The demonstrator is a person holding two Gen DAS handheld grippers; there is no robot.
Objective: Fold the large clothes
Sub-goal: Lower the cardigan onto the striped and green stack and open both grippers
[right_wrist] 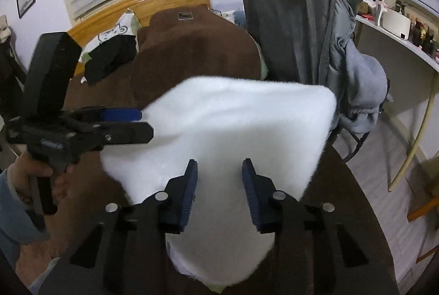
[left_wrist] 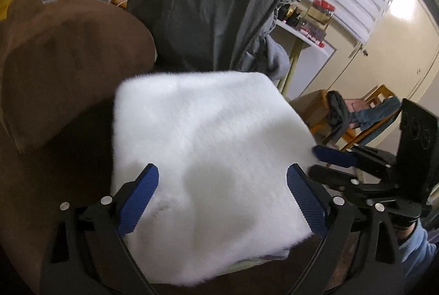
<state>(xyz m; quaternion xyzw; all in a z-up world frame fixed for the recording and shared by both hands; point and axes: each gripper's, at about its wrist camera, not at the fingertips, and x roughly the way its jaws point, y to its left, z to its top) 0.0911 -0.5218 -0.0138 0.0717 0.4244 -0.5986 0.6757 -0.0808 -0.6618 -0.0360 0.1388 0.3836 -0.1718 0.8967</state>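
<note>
The left gripper (left_wrist: 222, 201) hung with jaws apart over the white fleece (left_wrist: 208, 157); the right gripper (right_wrist: 219, 193), also parted, held nothing. The fleece lay on the brown blanket (left_wrist: 60, 61), already a compact rectangle, so folding looked nearly finished.

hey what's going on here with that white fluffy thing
A person holds a tool in each hand over a white fleece that lies folded into a thick square on a brown blanket. Both the left tool and the right tool are open, their fingers apart above the fleece, gripping nothing. A grey coat hangs behind.
</note>
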